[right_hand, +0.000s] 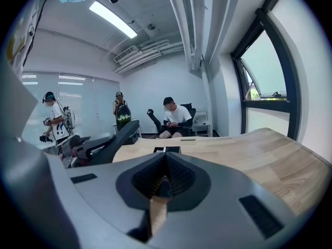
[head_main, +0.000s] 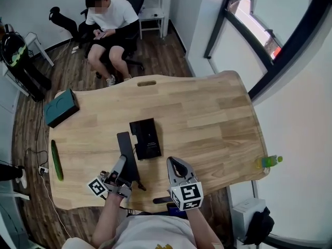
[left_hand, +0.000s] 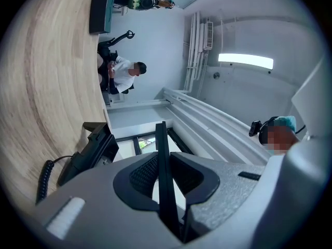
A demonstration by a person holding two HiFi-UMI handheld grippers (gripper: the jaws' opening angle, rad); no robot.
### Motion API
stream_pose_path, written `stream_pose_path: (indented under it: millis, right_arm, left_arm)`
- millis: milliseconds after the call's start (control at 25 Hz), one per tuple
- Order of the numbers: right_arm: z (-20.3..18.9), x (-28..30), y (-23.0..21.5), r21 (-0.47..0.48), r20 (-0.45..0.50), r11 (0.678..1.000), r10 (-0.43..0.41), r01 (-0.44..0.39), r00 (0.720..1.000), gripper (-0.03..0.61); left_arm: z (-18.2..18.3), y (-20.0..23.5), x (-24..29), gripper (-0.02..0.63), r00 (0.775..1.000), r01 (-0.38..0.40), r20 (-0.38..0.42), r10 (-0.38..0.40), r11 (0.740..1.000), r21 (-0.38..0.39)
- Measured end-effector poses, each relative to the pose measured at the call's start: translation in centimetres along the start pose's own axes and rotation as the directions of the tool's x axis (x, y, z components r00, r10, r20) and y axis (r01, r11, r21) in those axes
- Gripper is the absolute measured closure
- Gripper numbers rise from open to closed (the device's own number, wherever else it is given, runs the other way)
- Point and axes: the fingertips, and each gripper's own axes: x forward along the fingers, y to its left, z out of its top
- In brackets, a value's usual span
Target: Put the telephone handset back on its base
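The black telephone base (head_main: 147, 139) sits flat on the wooden table (head_main: 207, 118) in the head view, near the middle. Just left of it the long black handset (head_main: 126, 148) points away from me. My left gripper (head_main: 121, 166) is shut on the handset's near end. In the left gripper view the handset (left_hand: 164, 191) is a thin dark edge clamped between the jaws, with the base (left_hand: 93, 149) and coiled cord (left_hand: 44, 178) to the left. My right gripper (head_main: 176, 164) hovers to the right of the base, shut with nothing in it. From the right gripper view the handset (right_hand: 111, 138) tilts upward.
A teal box (head_main: 60, 108) lies at the table's far left corner and a cucumber (head_main: 56, 160) along its left edge. A green bottle (head_main: 270, 161) stands past the right edge. A person (head_main: 111, 25) sits on a chair beyond the far edge.
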Motion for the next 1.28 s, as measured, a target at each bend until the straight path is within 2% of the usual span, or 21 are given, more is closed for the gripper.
stream_pose_path:
  millis: [320, 1280]
  right_arm:
    - [-0.2, 2.3, -0.1, -0.007, -0.025, 1.0, 0.022, -0.022, 0.999, 0.575]
    - [-2.6, 5.1, -2.6, 0.028, -0.092, 0.999, 0.034, -0.031, 0.995, 0.575]
  left_arm:
    - [0.1, 0.8, 0.7, 0.54, 1.0, -0.003, -0.015, 0.003, 1.0, 0.017]
    - [0.5, 5.8, 1.7, 0.54, 0.998, -0.062, 0.008, 0.062, 0.998, -0.008]
